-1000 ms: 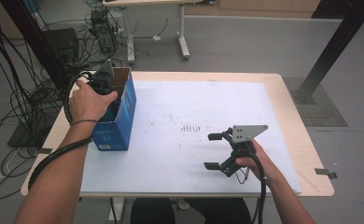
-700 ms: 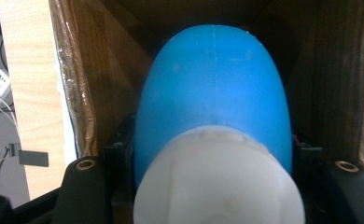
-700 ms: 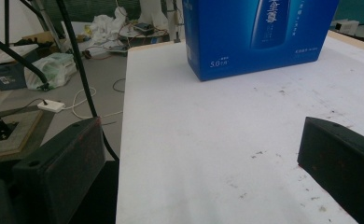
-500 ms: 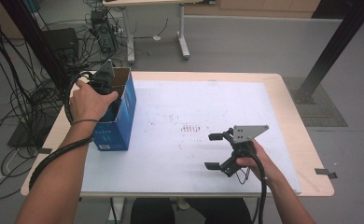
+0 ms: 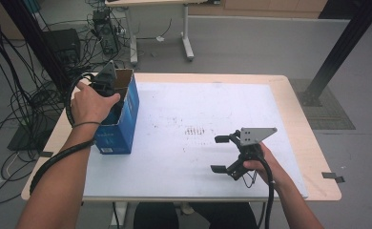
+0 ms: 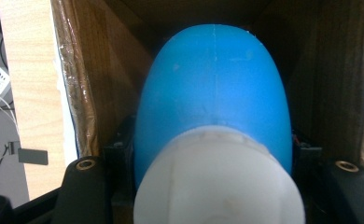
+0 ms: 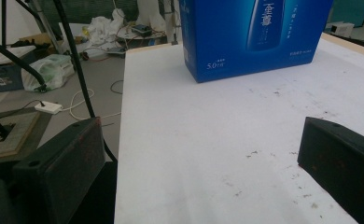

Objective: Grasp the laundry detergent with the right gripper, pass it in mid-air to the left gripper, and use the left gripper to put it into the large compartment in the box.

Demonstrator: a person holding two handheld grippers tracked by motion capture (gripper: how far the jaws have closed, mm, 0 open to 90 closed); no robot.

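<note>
Jaws of the left gripper (image 5: 108,90) clamp a blue bottle (image 6: 215,93); right gripper (image 5: 224,153) gapes empty.

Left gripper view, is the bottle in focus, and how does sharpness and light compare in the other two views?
Left gripper view: the blue bottle and its white cap sit too close, soft and blurred, the box interior dark. Right gripper view: the blue box reads fairly sharp, the near jaws soft. High view: even light, no strong glare.

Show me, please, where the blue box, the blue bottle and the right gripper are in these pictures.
blue box (image 5: 122,125): high view, its blue side wall.
blue bottle (image 6: 215,79): left gripper view, its rounded blue body inside the box.
right gripper (image 5: 221,153): high view, midway between its open jaws.
</note>
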